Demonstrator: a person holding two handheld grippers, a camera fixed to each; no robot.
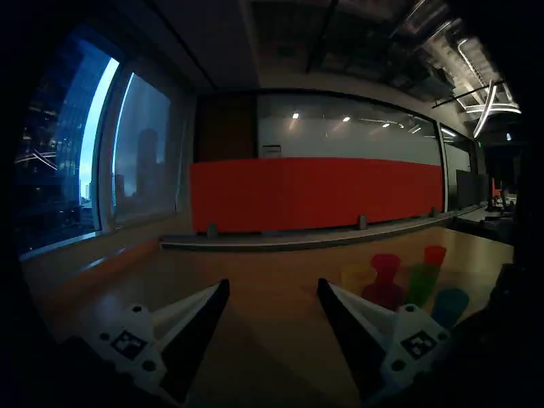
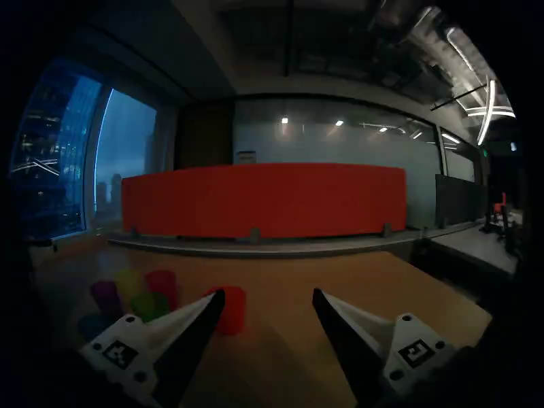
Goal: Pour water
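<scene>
The left hand-held gripper point(image 1: 272, 299) is wide open and holds nothing, poised over the table point(image 1: 272, 262). In the left gripper view, a cluster of coloured cups point(image 1: 408, 282) stands on the table ahead and to the right of it, partly behind its right finger. The right hand-held gripper point(image 2: 267, 302) is also wide open and empty. In the right gripper view, a red cup point(image 2: 234, 309) stands just ahead by its left fingertip, apart from the others farther left.

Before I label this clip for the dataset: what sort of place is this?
Probably an open-plan office after dark: a long wooden desk backed by a red divider panel, a frosted glass partition wall behind it, and tall windows looking onto lit city towers.
</scene>
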